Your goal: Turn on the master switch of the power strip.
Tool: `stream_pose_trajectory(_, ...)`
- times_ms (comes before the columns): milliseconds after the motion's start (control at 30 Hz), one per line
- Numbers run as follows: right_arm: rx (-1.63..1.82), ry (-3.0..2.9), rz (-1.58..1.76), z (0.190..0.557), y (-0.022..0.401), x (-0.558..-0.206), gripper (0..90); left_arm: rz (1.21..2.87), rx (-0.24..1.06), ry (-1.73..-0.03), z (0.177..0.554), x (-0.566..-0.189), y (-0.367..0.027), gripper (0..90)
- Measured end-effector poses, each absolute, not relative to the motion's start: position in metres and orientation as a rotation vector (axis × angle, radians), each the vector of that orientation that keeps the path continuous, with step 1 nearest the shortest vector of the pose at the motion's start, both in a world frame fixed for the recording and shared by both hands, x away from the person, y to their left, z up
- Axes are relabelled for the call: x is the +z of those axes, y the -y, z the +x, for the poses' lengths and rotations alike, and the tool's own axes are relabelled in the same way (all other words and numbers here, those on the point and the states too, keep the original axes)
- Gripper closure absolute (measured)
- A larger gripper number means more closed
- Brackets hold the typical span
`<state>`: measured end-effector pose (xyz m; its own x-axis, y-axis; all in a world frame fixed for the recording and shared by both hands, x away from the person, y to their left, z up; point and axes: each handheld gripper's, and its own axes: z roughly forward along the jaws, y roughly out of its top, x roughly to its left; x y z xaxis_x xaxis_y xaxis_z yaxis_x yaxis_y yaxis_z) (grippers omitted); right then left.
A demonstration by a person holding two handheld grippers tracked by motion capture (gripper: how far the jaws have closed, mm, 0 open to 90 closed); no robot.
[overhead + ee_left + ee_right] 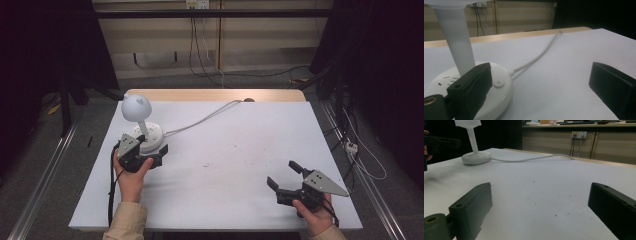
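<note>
A white desk lamp (142, 127) with a round base and dome head stands at the table's left. Its white cable (205, 120) runs to the far edge. My left gripper (152, 146) is open at the base. In the left gripper view (541, 75) one jaw lies over the lamp base (501, 96) beside the power button (499, 83), and the other jaw is over bare table to the right. My right gripper (283, 173) stands open near the front right, with nothing between its fingers (540, 192). From there the lamp (475, 157) is far off to the left.
A white sheet covers the table (225, 165), with a wooden strip (215, 95) along the far edge. Floor cables (360, 155) and a plug lie off the right side. Metal rails flank the table.
</note>
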<state>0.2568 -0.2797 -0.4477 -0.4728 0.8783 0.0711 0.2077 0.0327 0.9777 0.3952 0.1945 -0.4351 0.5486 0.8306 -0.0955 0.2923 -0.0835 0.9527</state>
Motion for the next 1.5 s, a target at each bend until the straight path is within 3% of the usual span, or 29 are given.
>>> stream_pose_trajectory(400,1.477,-1.734,1.102,0.257,0.28,-0.448,5.0,1.651,0.599,-0.964,0.403,-0.436,-0.191,5.6)
stream_pose_trajectory(633,1.475,-1.736,1.101,0.256,0.28,-0.448,5.3,1.667,0.619,-0.983,0.405,-0.437,-0.192,10.6)
stream_pose_trajectory(967,1.481,-1.732,1.105,0.256,0.279,-0.448,5.4,1.674,0.652,-1.016,0.412,-0.438,-0.195,26.6)
stream_pose_trajectory(1500,1.481,-1.73,1.104,0.257,0.281,-0.448,5.6,1.682,0.68,-1.109,0.426,-0.447,-0.204,62.9)
